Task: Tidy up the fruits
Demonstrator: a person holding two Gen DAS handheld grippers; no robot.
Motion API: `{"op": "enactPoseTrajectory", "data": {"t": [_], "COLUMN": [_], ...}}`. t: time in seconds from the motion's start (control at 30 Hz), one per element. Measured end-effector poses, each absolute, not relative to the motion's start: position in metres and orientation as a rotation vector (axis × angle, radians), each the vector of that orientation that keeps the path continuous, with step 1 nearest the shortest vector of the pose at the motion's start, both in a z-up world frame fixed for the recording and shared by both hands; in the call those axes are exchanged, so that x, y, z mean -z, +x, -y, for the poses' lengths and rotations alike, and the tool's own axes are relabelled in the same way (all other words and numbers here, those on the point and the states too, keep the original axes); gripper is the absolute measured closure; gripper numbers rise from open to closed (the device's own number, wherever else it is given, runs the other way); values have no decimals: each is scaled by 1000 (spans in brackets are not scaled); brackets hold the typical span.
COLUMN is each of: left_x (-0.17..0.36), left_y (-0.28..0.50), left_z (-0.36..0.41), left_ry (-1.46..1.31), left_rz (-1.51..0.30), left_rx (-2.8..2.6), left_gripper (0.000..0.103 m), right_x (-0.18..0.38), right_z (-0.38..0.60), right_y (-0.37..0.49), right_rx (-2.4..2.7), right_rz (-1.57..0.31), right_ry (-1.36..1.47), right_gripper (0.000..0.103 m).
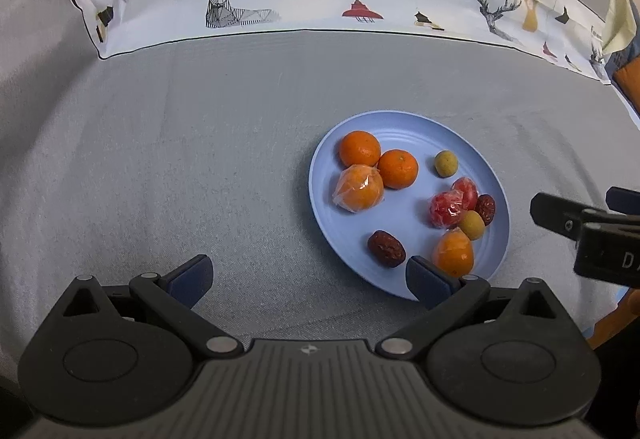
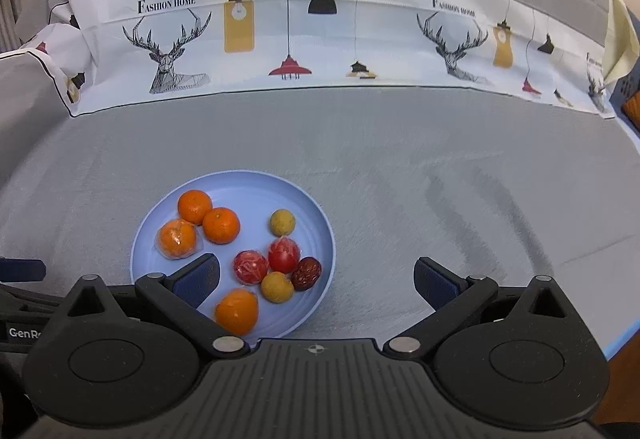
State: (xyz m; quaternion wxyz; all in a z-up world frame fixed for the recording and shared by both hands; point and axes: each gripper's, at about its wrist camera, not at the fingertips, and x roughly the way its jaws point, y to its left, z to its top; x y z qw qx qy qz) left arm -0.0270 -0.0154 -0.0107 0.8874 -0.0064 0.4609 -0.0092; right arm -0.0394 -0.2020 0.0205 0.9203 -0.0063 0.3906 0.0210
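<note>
We see every fruit gathered on the blue plate [image 1: 472,131] on the grey-covered table [image 1: 200,143], with our left gripper [image 1: 308,279] and right gripper [image 2: 316,279] both spread wide and empty. The film-wrapped orange [image 1: 359,188] and wrapped red fruits [image 2: 251,266] look slippery, so we would pinch across their widest part. The dark date [image 1: 386,248] seems light and soft; a gentle squeeze along its short sides should do.

In the right wrist view a gripper finger [image 2: 198,279] hides the second date on the plate [image 2: 320,223]; the right edge crops the orange object [image 2: 632,107].
</note>
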Motion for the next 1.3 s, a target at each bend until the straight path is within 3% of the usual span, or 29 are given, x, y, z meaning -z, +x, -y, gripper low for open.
{"op": "enactPoseTrajectory", "data": {"t": [1.3], "left_x": [13], "left_y": [-26], "left_z": [23], "left_ry": [-11], "left_rz": [-954], "left_rx": [39], "left_gripper": [0], "right_x": [-14], "right_z": [194], "right_y": [-38], "right_rx": [-70], "right_rz": [-831], "right_ry": [-53], "right_gripper": [1]}}
